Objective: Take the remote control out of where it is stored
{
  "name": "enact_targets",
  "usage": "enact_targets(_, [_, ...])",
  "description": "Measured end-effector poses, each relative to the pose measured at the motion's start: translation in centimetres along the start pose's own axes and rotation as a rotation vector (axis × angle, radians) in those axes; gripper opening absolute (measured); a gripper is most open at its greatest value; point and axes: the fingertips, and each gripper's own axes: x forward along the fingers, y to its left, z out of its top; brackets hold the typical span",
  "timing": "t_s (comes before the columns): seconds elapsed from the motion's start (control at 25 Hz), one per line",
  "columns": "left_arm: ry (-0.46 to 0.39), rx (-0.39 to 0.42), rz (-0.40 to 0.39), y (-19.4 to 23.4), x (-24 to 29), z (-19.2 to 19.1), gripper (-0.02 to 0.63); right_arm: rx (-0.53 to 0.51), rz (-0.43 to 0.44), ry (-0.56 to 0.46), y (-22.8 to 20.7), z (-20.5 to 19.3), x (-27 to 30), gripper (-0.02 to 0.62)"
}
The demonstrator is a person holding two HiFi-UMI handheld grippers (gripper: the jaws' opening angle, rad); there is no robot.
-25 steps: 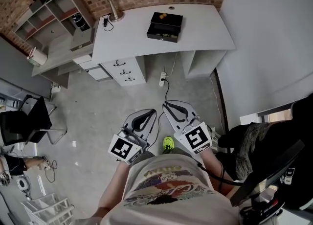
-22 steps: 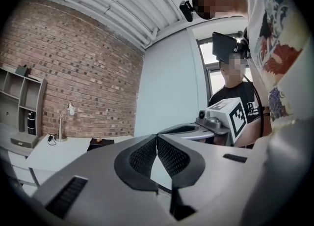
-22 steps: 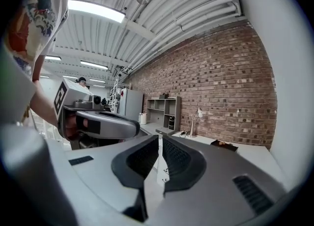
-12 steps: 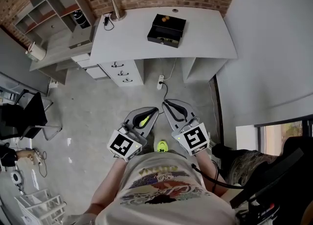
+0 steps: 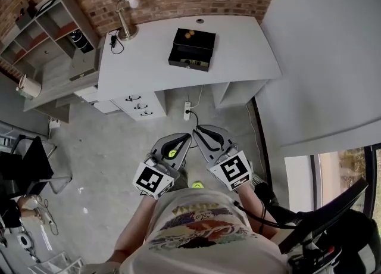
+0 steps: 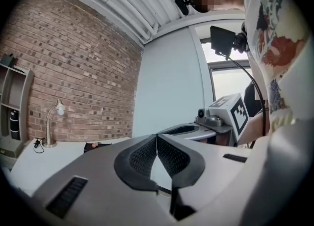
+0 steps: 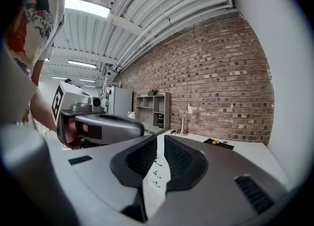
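No remote control shows in any view. A grey desk [image 5: 238, 52] stands ahead against the brick wall, with a black open box [image 5: 190, 49] on it and a white drawer unit [image 5: 140, 106] beneath, its three drawers closed. Both grippers are held level at waist height, side by side, short of the desk. My left gripper [image 5: 187, 137] [image 6: 157, 136] is shut, tips touching, with nothing in it. My right gripper [image 5: 200, 130] [image 7: 160, 139] has just been opening: a narrow gap shows between its jaws, with nothing in it.
A desk lamp [image 5: 125, 13] stands at the desk's left corner. A grey shelf unit [image 5: 53, 34] runs along the left wall. A power strip [image 5: 186, 111] and cables lie on the floor under the desk. A grey wall [image 5: 321, 58] closes the right side.
The person has walked toward the desk, which now sits closer and further left in the head view. Both grippers kept their place in front of the body.
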Motion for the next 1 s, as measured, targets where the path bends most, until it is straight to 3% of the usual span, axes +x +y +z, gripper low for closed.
enact_targets(0.32, [0.001, 0.004, -0.052, 7.8, 3.2, 0.9, 0.008, -0.007, -0.091, 0.019, -5.1, 1.6, 6.0, 0.032])
enact_targets(0.68, [0.007, 0.008, -0.156, 13.4, 6.2, 0.5, 0.008, -0.014, -0.155, 0.070, -8.8, 1.4, 11.5, 0.066])
enact_targets(1.0, [0.029, -0.013, -0.158, 17.0, 7.8, -0.3, 0.008, 0.005, -0.160, 0.095, -11.0, 1.0, 14.4, 0.070])
